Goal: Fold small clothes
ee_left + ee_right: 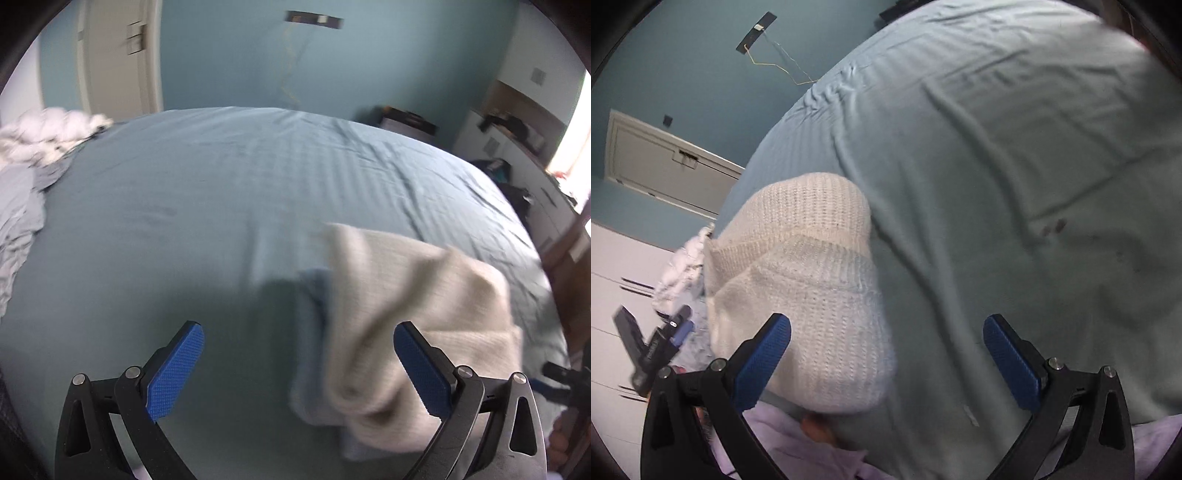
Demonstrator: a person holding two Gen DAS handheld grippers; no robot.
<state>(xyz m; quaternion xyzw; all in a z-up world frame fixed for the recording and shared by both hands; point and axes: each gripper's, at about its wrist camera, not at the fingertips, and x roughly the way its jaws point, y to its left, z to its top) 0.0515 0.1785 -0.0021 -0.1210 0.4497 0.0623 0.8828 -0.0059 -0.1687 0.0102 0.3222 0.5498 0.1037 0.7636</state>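
Now both grippers, left [298, 369] and right [887, 363], are hovering wide-jawed and empty beside the cream ribbed knitted garment [413, 317] lying on the pale blue bedsheet [221, 206].

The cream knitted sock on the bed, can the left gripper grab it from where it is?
Probably yes. The left gripper is open, and the cream knitted sock lies on the blue bedsheet just ahead, toward its right finger. Nothing sits between them.

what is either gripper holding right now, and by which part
Nothing is held. The left gripper and right gripper are both open, and the cream knit garment lies loose on the bed sheet.
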